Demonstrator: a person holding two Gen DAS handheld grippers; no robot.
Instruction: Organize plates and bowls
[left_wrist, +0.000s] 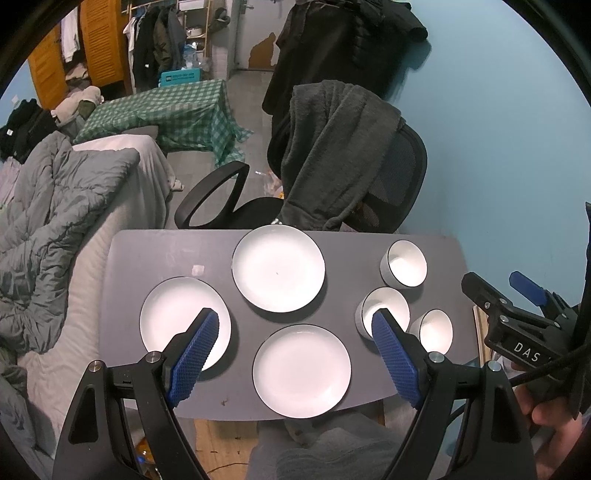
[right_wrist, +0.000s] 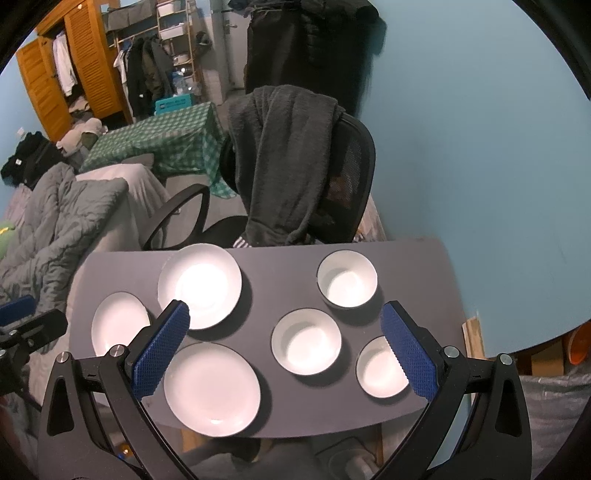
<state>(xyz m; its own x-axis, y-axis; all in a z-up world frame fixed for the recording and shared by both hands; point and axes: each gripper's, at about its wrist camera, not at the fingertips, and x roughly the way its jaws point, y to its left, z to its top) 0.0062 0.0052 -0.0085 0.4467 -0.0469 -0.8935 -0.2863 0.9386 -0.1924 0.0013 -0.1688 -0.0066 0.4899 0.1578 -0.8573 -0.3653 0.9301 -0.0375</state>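
Above the table (left_wrist: 155, 251), both tools (left_wrist: 295, 325) (right_wrist: 284, 317) hover wide, holding nothing.

Left plate (right_wrist: 118, 325) partly hidden behind blue fingers (right_wrist: 162, 349).

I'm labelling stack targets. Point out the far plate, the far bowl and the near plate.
Far plate (left_wrist: 279, 267), left wrist view, centre.
Far bowl (right_wrist: 347, 283), right wrist view, inside bottom.
Near plate (left_wrist: 301, 371), left wrist view, centre.
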